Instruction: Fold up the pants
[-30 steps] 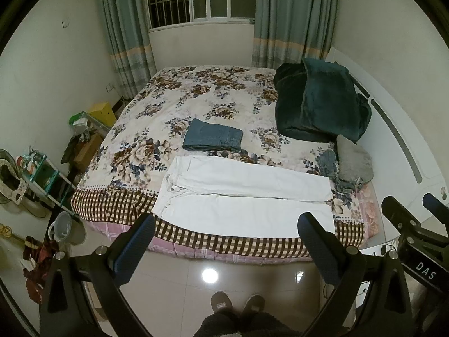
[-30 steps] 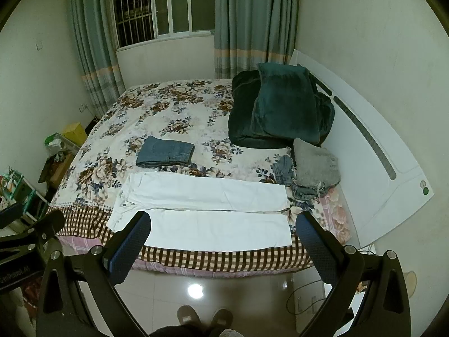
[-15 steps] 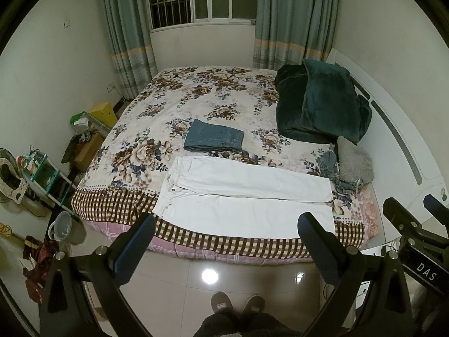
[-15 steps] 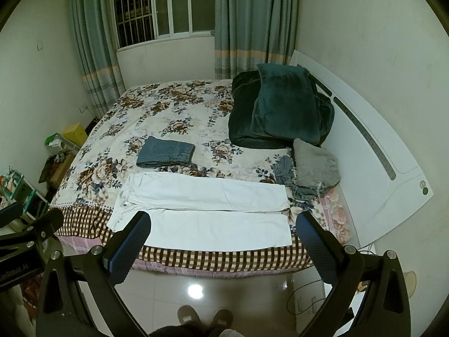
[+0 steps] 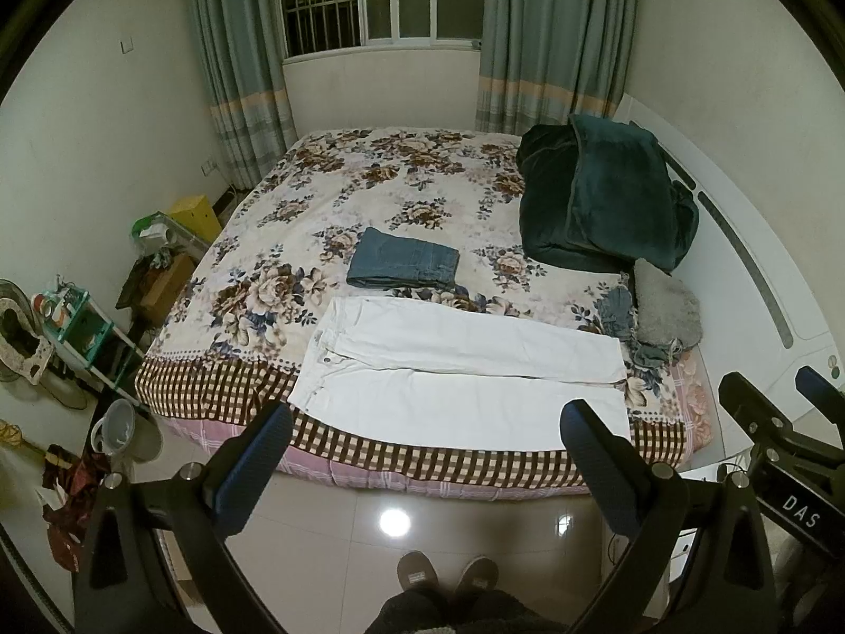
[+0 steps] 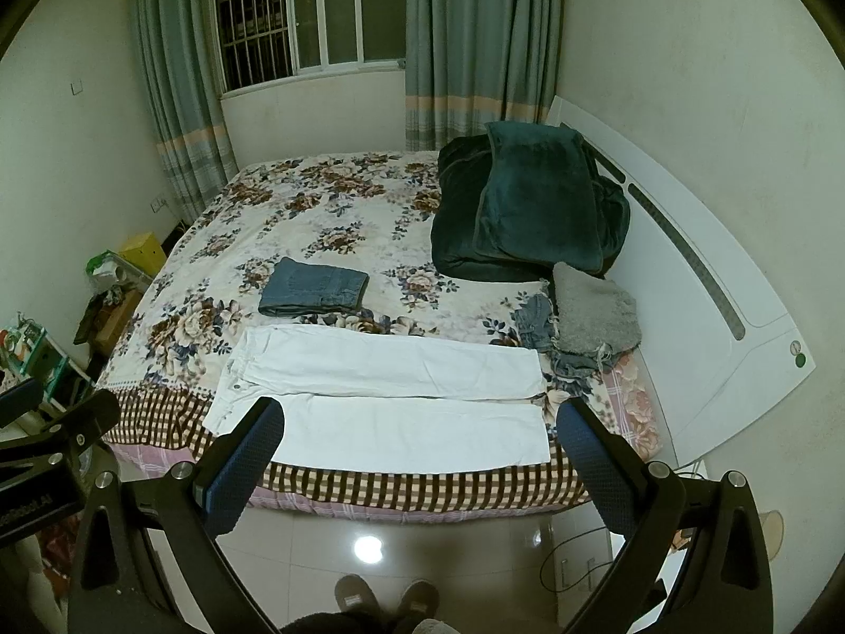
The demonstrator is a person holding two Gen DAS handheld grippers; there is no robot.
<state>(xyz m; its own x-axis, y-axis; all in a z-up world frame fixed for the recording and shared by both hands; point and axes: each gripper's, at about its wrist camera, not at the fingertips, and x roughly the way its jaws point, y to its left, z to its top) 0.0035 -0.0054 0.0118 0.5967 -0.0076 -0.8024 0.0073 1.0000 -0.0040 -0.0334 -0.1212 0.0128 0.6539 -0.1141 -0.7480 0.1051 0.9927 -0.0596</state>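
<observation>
- Two tongs hang high over the floor, well back from the bed (image 5: pixel 222 401). The left tongs (image 5: pixel 425 433) and the right tongs (image 6: pixel 420 430) are both wide open and hold nothing.
- The white pants (image 5: pixel 465 370) lie flat along the near edge of the bed, both legs side by side. The waist is at the left and the leg ends at the right.
- Folded blue jeans (image 5: pixel 404 264) lie just past them, and a green blanket (image 5: pixel 602 201) sits far right.
- No fold looks made yet, I think.
- To do it well, I would grab the near leg at the waist and at the hem, one tongs each.
- Then lift both ends together and lay that leg right on the far leg, edges matched.
</observation>
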